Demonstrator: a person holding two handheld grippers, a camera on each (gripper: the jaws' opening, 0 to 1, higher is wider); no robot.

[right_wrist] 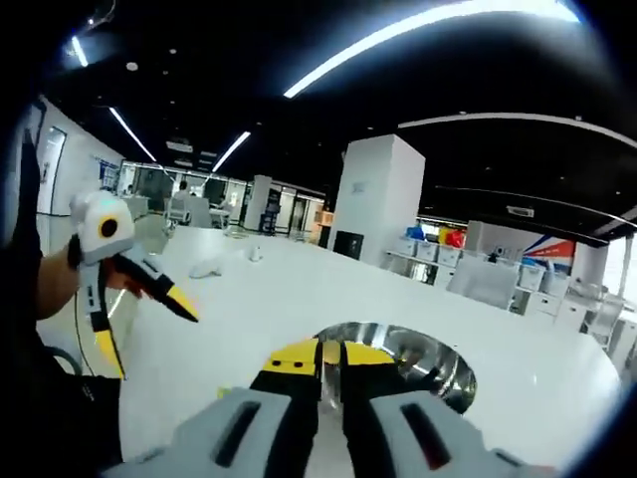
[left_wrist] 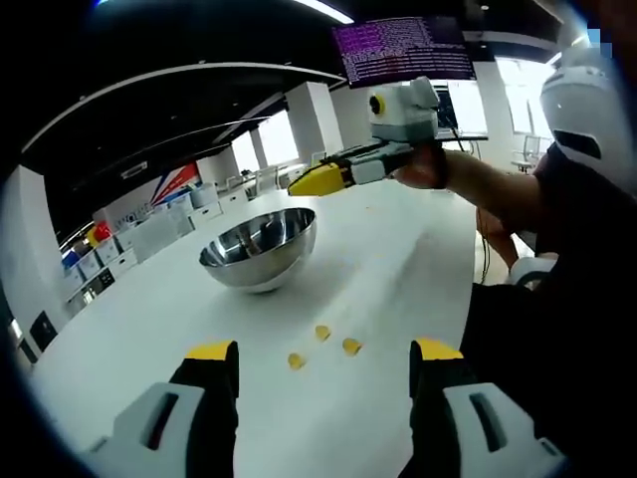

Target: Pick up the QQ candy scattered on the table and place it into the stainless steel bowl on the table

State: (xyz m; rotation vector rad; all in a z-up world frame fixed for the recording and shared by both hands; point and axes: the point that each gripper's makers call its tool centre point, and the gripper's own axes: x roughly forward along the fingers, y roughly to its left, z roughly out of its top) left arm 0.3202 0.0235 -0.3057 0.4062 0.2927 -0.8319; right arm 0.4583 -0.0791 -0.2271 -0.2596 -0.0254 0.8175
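Left tongs (left_wrist: 323,360), yellow-tipped grey two-jaw type, spread wide over the white table (left_wrist: 398,259), nothing between the jaws. Three small yellow QQ candies (left_wrist: 322,346) lie loose on the table just ahead of the left tongs, roughly centred between the two tips: one (left_wrist: 297,360) nearest the left jaw, one (left_wrist: 351,346) toward the right jaw, one (left_wrist: 322,332) slightly further out. Round polished stainless steel bowl (left_wrist: 259,247) sits beyond the candies, ahead and a bit left of the left tongs' line; cannot tell whether any candy is inside. Right tongs (left_wrist: 299,183) come into the left gripper view from the right, held in the person's hand (left_wrist: 423,167), tips above the bowl's far rim and pressed together; cannot tell if they're pinching a candy. In the right gripper view the right tongs (right_wrist: 320,356) show yellow tips closed with only a thin dark seam, the bowl (right_wrist: 418,363) directly beyond and under the tips. Left tongs (right_wrist: 154,334) appear there well off to the left, jaws splayed.
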